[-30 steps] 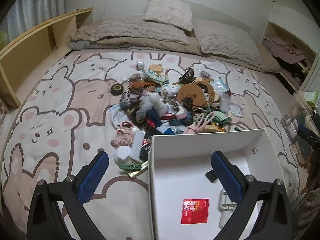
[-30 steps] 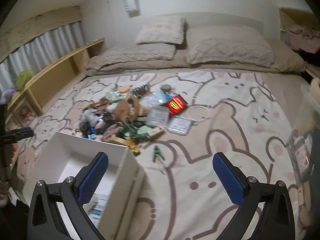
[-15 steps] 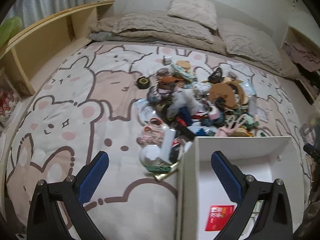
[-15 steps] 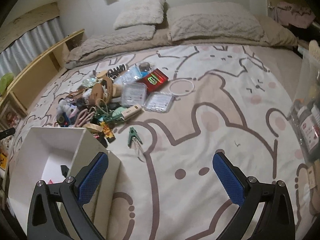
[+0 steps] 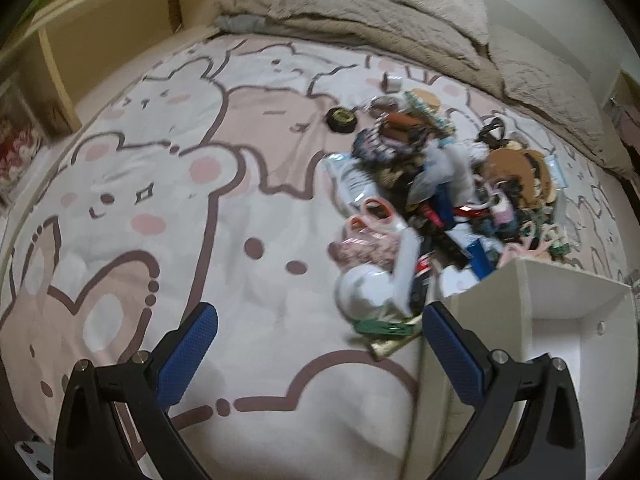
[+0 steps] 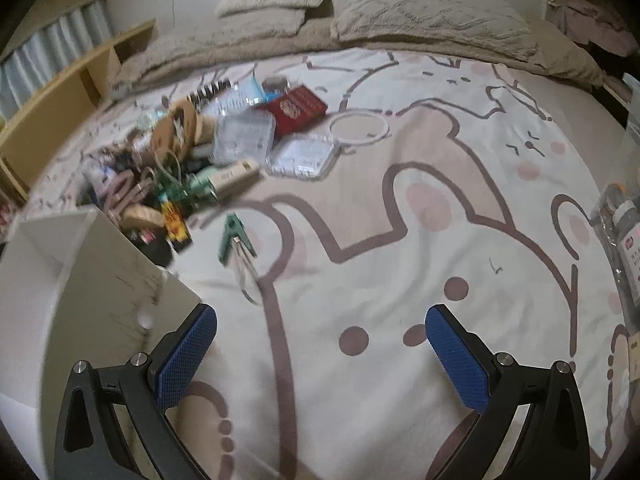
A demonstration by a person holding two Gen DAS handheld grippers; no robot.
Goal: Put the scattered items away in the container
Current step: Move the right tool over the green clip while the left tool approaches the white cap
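Note:
A pile of scattered small items (image 5: 444,200) lies on the bunny-print bedsheet, also in the right wrist view (image 6: 180,168). A white box (image 5: 560,320) stands at the pile's near side, at the left of the right wrist view (image 6: 80,280). My left gripper (image 5: 320,344) is open and empty over bare sheet, left of the box; a white round item (image 5: 360,292) lies just ahead. My right gripper (image 6: 320,344) is open and empty, right of the box. A green clip (image 6: 234,236) lies ahead of it, apart from the pile.
Two clear plastic cases (image 6: 304,156), a red packet (image 6: 296,108) and a white ring (image 6: 360,128) lie at the pile's right edge. A black tape roll (image 5: 340,118) lies left of the pile. Pillows (image 6: 432,20) and a wooden shelf (image 5: 100,40) border the bed.
My left gripper swung left, so the box slid to the right of its view. My right gripper moved forward and down toward the sheet near the green clip. Both stayed open.

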